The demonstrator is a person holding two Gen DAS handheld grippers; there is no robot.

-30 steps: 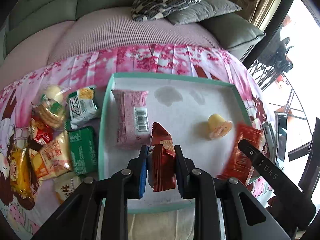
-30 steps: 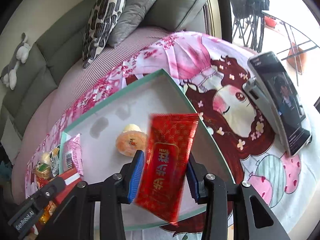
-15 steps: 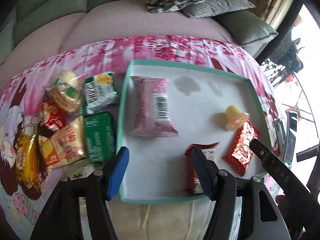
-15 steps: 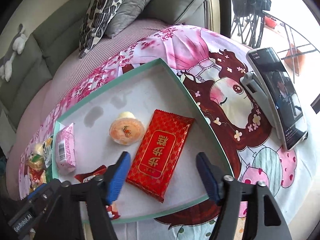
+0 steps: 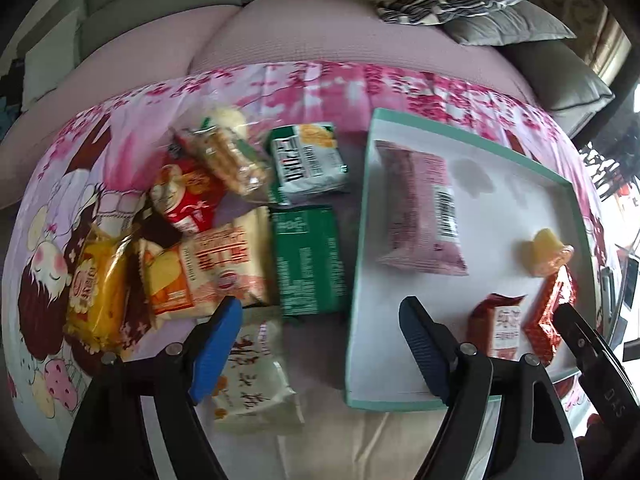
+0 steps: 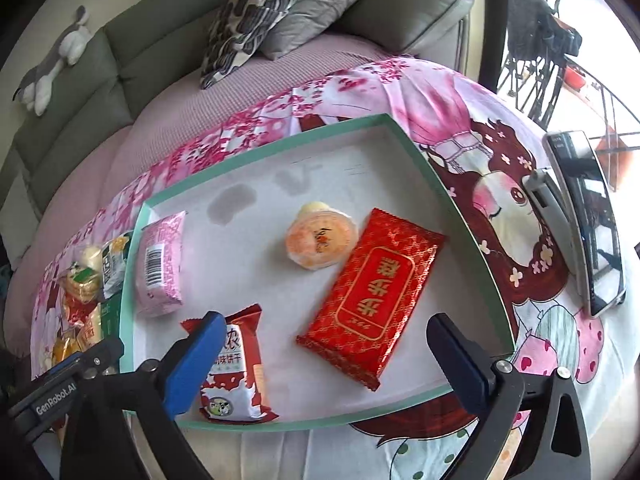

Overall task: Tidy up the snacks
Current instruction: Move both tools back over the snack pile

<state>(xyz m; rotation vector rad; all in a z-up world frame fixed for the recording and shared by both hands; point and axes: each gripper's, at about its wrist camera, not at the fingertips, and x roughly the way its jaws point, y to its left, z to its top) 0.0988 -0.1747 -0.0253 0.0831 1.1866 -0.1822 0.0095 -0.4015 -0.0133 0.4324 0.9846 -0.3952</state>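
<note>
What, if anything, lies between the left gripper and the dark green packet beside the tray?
Nothing visible. The left gripper, jaws opening and empty, hangs over the dark green packet lying outside the teal-rimmed tray.

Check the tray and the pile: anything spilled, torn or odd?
Nothing spilled or torn. The tray floor shows two dull grey stains near its far wall. Packets inside lie at mixed angles; the unsorted pile overlaps untidily.

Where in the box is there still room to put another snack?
The tray is bare along its far side, behind the pink packet and the jelly cup, and in the middle between them. Its near edge is crowded by the red-and-white biscuit pack and the red foil packet. The pile left of the tray is packed tight.
</note>
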